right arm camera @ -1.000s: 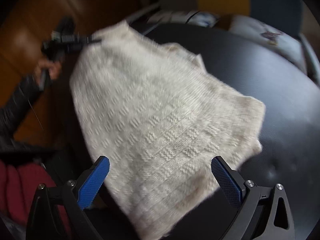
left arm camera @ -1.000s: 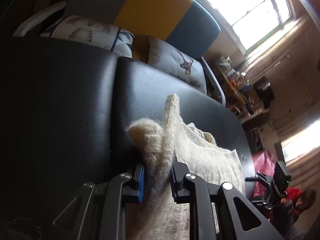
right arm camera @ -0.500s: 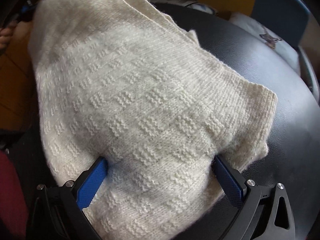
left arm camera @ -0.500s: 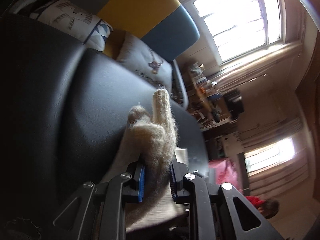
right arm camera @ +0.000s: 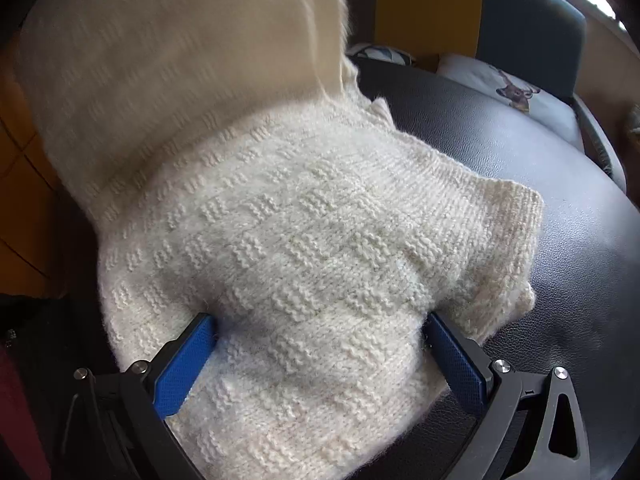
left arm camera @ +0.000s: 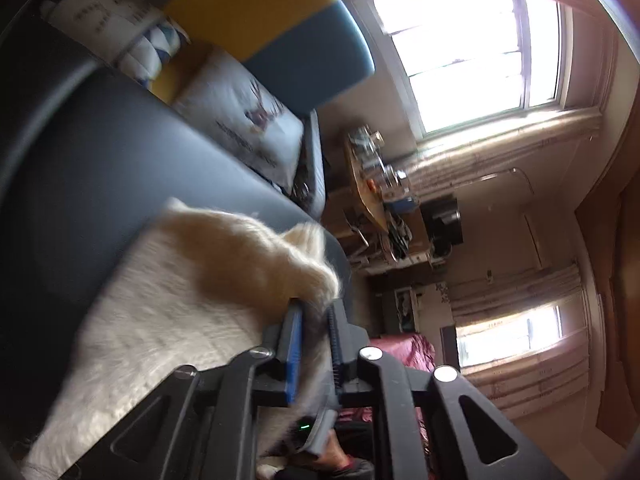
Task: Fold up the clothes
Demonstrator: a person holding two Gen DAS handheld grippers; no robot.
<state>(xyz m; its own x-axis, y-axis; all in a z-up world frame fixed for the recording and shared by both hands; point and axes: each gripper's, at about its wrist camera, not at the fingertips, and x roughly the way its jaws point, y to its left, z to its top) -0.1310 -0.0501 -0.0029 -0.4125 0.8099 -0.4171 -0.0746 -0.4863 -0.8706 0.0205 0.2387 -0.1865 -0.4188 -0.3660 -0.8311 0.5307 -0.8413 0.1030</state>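
Note:
A cream knitted sweater (right arm camera: 304,248) lies on a black leather seat (right arm camera: 560,208). My right gripper (right arm camera: 320,336) stands open, its blue pads (right arm camera: 184,364) pressed down on either side of a hump of the knit. Above it, one part of the sweater (right arm camera: 180,60) is lifted and hangs blurred over the rest. In the left wrist view my left gripper (left arm camera: 314,320) is shut on a bunched edge of the sweater (left arm camera: 224,264), holding it above the seat (left arm camera: 100,168).
Two printed cushions (left arm camera: 248,124) and a yellow and blue backrest (left arm camera: 280,20) stand at the back of the seat. Beyond the seat's edge are a cluttered table (left arm camera: 376,184), red fabric (left arm camera: 404,352) and bright windows (left arm camera: 472,48). A hand (left arm camera: 332,456) shows under the left gripper.
My left gripper has swung over with the sweater edge, carrying that part across the rest. My right gripper has come down onto the sweater and now presses on it.

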